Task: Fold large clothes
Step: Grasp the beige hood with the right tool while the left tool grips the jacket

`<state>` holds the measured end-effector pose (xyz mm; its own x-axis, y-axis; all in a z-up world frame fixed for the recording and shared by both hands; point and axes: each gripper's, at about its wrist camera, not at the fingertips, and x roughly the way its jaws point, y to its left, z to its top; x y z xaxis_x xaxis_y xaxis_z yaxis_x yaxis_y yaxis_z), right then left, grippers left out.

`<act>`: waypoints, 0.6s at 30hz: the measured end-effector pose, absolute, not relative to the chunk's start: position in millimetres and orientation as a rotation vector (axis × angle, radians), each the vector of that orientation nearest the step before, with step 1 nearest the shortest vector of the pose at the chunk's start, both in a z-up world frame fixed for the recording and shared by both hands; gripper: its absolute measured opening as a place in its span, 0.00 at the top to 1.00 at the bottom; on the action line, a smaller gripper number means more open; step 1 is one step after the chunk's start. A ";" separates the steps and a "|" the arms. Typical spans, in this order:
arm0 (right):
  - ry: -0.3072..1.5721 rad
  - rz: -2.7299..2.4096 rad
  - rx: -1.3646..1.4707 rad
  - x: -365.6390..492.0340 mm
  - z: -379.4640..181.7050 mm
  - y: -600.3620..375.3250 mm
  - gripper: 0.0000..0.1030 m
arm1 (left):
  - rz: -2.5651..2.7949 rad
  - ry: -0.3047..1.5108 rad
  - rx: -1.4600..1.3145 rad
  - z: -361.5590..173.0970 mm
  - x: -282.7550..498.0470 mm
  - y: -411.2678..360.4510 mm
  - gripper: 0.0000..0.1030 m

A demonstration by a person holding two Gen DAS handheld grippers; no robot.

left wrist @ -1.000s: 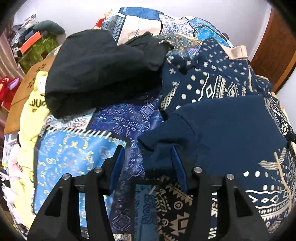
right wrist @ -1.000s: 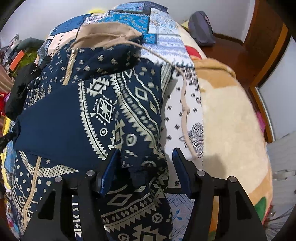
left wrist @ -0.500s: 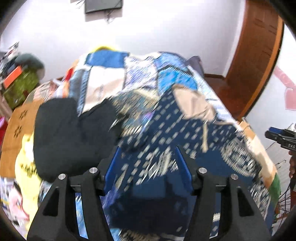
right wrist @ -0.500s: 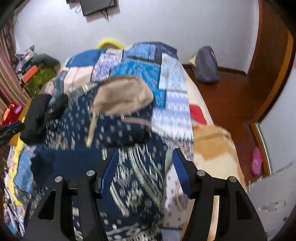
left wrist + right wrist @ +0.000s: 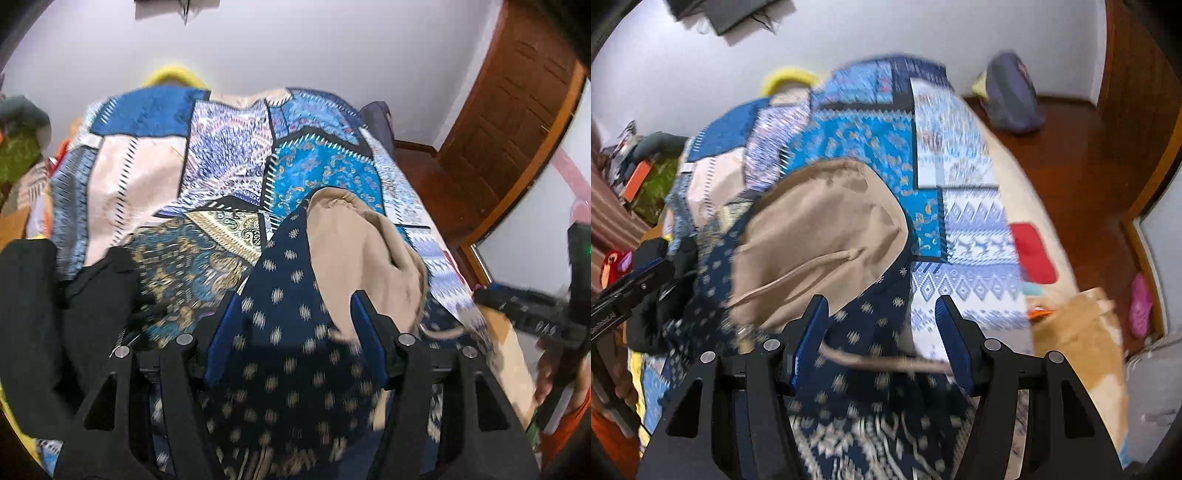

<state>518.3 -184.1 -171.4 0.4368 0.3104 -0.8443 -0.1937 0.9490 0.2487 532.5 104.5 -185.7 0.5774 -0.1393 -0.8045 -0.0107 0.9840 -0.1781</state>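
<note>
**Left wrist view.** Your left tool (image 5: 295,332) has its jaws apart, with no pad pressing on cloth. The navy patterned hoodie (image 5: 288,354) lies on the bed, directly below and between the blue pads (image 5: 221,332). Its tan-lined hood (image 5: 362,258) points away from you, toward the far wall. A black garment (image 5: 48,325) lies just beside the hoodie at the left, on the patchwork bedspread (image 5: 229,166). The other tool shows at the right edge, held in a hand.

**Right wrist view.** Your right tool (image 5: 882,339) is likewise parted and holds nothing. A tan drawstring (image 5: 879,360) crosses the gap between the pads without being clamped. The hood lining (image 5: 820,236) fills the centre; the hoodie body runs down toward you under the tool.

**Handling.** Treat the hoodie as soft, limp and fairly bulky: it will sag and drape from any held point and will not slide as one flat sheet. The picture is blurred, so confirm seams before closing. Take hold at doubled, firm edges, such as the hood rim or the shoulder seams, one per tool, well apart. Avoid the drawstring: it would likely pull through rather than lift the garment.
</note>
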 end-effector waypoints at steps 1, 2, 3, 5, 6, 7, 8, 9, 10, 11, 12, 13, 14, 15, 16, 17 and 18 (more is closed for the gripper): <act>1.096 0.309 0.138 526.3 -180.1 -184.4 0.45 | -0.072 0.962 -0.174 -191.0 539.9 104.3 0.41; 1.123 0.302 0.168 535.6 -191.7 -185.2 0.45 | -0.066 0.974 -0.177 -199.5 550.6 105.0 0.41; 1.145 0.301 0.202 542.1 -200.5 -186.7 0.45 | -0.056 0.986 -0.172 -208.1 560.6 105.7 0.41; 1.193 0.289 0.270 558.1 -222.2 -187.5 0.45 | -0.012 1.005 -0.154 -221.9 574.7 107.4 0.41; 1.221 0.280 0.289 566.5 -234.5 -186.2 0.45 | 0.009 1.015 -0.151 -228.1 580.3 108.7 0.41; 1.230 0.273 0.291 571.3 -240.3 -184.9 0.45 | 0.015 1.027 -0.161 -236.7 587.2 110.3 0.41; 1.212 0.264 0.279 573.9 -241.5 -182.1 0.45 | 0.004 1.030 -0.175 -242.0 590.4 112.5 0.41; 1.214 0.243 0.261 575.6 -240.0 -178.9 0.45 | -0.009 1.033 -0.196 -247.9 593.6 113.3 0.41; 1.206 0.244 0.232 577.0 -238.5 -174.1 0.47 | -0.010 1.024 -0.200 -250.6 594.1 112.6 0.41; 1.195 0.262 0.219 577.5 -237.0 -170.1 0.53 | -0.012 1.011 -0.189 -251.7 594.0 111.0 0.41; 1.180 0.298 0.198 576.5 -235.5 -164.2 0.61 | -0.014 1.005 -0.168 -252.6 593.8 108.1 0.41; 1.172 0.308 0.171 575.8 -235.2 -159.6 0.64 | -0.016 0.996 -0.140 -253.0 593.7 104.7 0.42; 1.162 0.306 0.133 572.8 -234.1 -154.6 0.70 | -0.016 0.985 -0.116 -252.9 592.2 102.0 0.47; 1.148 0.314 0.112 569.2 -233.0 -151.3 0.85 | -0.021 0.978 -0.113 -252.5 590.6 101.3 0.58; 1.145 0.325 0.108 567.1 -232.1 -149.4 0.91 | -0.043 0.975 -0.121 -251.5 586.7 99.8 0.65; 1.152 0.342 0.124 564.0 -230.6 -149.1 0.93 | -0.052 0.974 -0.131 -250.2 584.2 99.7 0.82; 1.153 0.357 0.148 560.5 -227.7 -149.2 0.93 | -0.057 0.978 -0.138 -247.6 580.6 99.7 0.88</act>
<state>560.5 -149.2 -227.7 0.3567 0.3507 -0.8659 -0.1997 0.9341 0.2961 580.6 99.7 -247.6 0.5584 -0.1101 -0.8223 -0.0140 0.9898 -0.1421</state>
